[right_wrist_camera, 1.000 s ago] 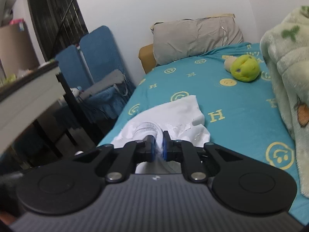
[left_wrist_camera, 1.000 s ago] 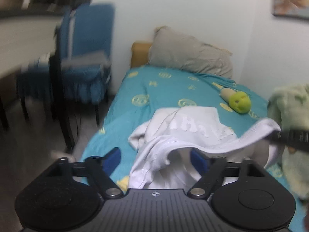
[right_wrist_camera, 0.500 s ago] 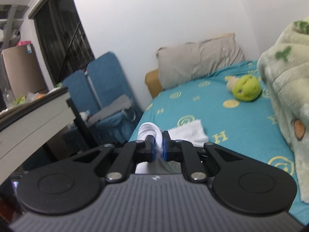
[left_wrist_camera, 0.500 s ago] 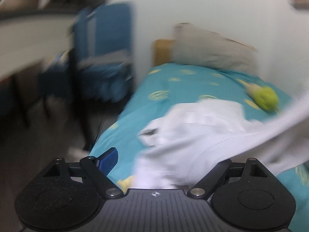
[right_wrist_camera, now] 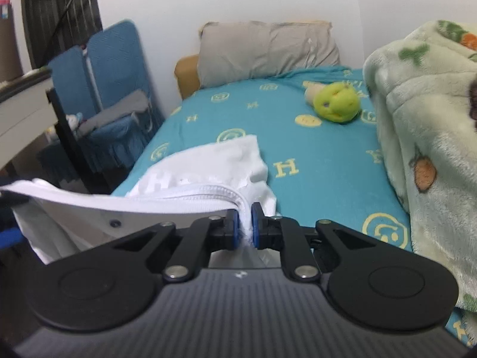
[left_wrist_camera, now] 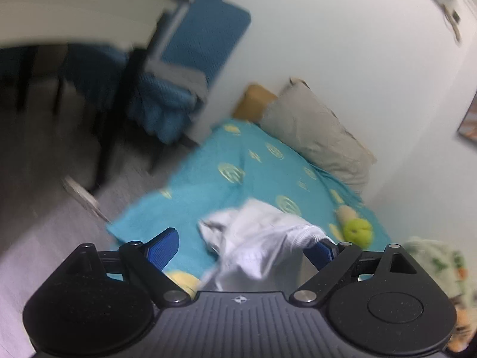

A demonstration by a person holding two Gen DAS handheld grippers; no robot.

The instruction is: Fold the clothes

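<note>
White shirt [right_wrist_camera: 208,164], soft and limp, pinched at hem by right tool [right_wrist_camera: 245,226]; left tool [left_wrist_camera: 247,246] opening wide, cloth draped between, ungripped. Firm seams judged best hold.

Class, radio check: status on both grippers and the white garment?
Right gripper shut on white garment. Left gripper opening, garment draped between its pads, unpinched. Green plush toy farther up the bed, clear.

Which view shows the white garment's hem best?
Right wrist: the white garment is sharp there, its stitched hem pinched in the right hand-held gripper. Left wrist shows it motion-blurred, bunched between opening jaws.
</note>
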